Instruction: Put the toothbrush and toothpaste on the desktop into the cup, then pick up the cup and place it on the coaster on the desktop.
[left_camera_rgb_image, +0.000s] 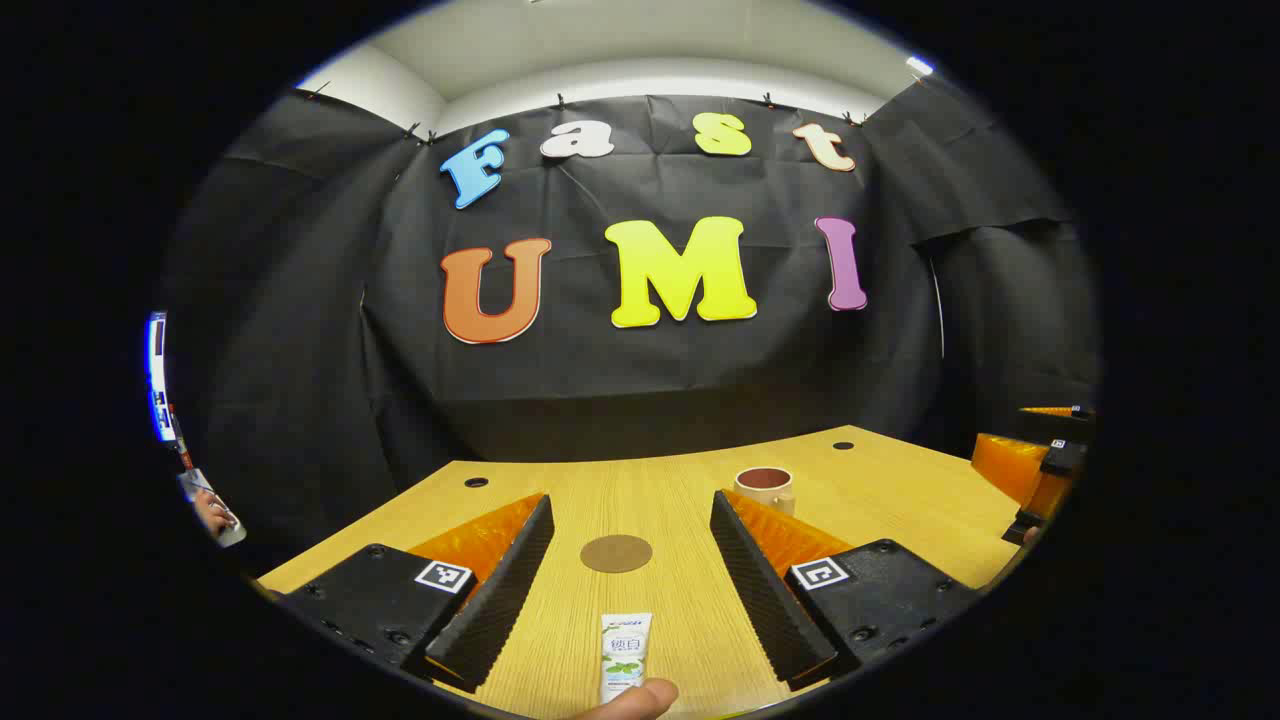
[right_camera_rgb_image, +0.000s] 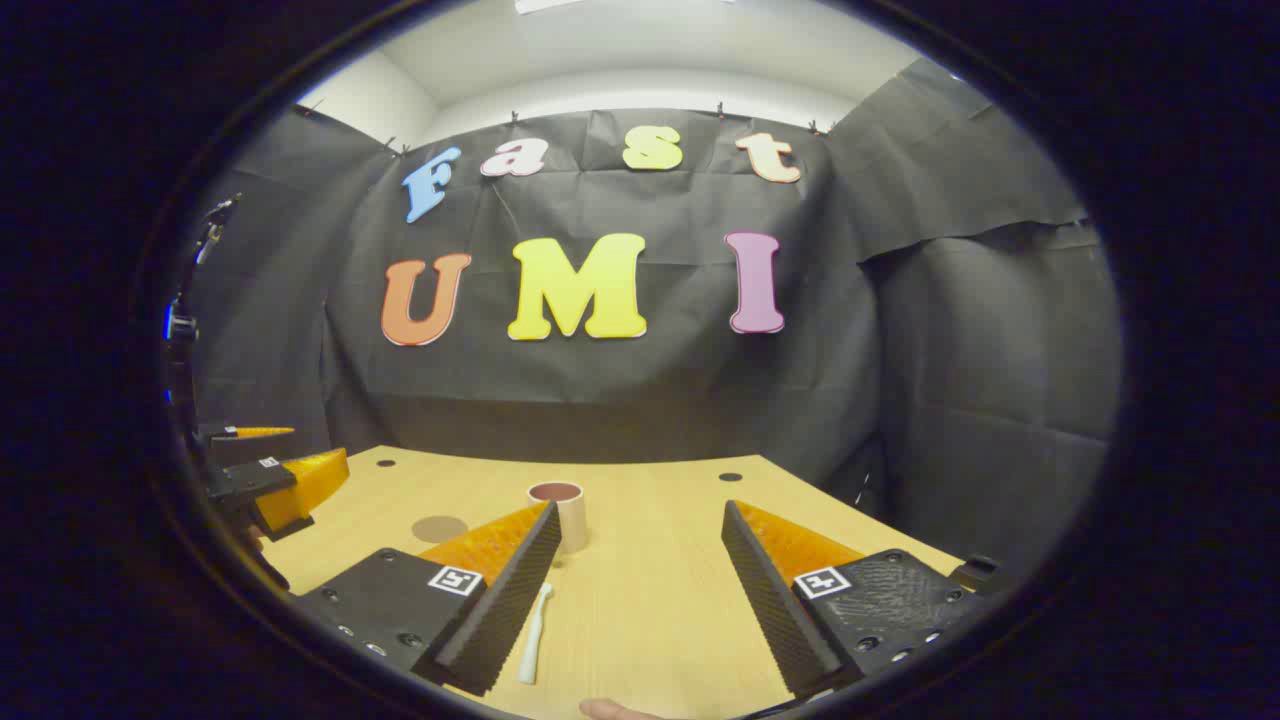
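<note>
While both grippers are hovering above the desktop (left_camera_rgb_image: 900, 500) with nothing between their spread fingers, we are lining up the first pick. The left gripper (left_camera_rgb_image: 628, 590) is framing the toothpaste (left_camera_rgb_image: 625, 655), lying flat just ahead of it, with the coaster (left_camera_rgb_image: 616, 553) beyond. The right gripper (right_camera_rgb_image: 640, 590) is facing the cup (right_camera_rgb_image: 562, 512), the toothbrush (right_camera_rgb_image: 533, 634) lying by its left finger. We judge it best to be lowering squarely over the tube's middle before closing. The tube's label is carrying print too small for reading.
</note>
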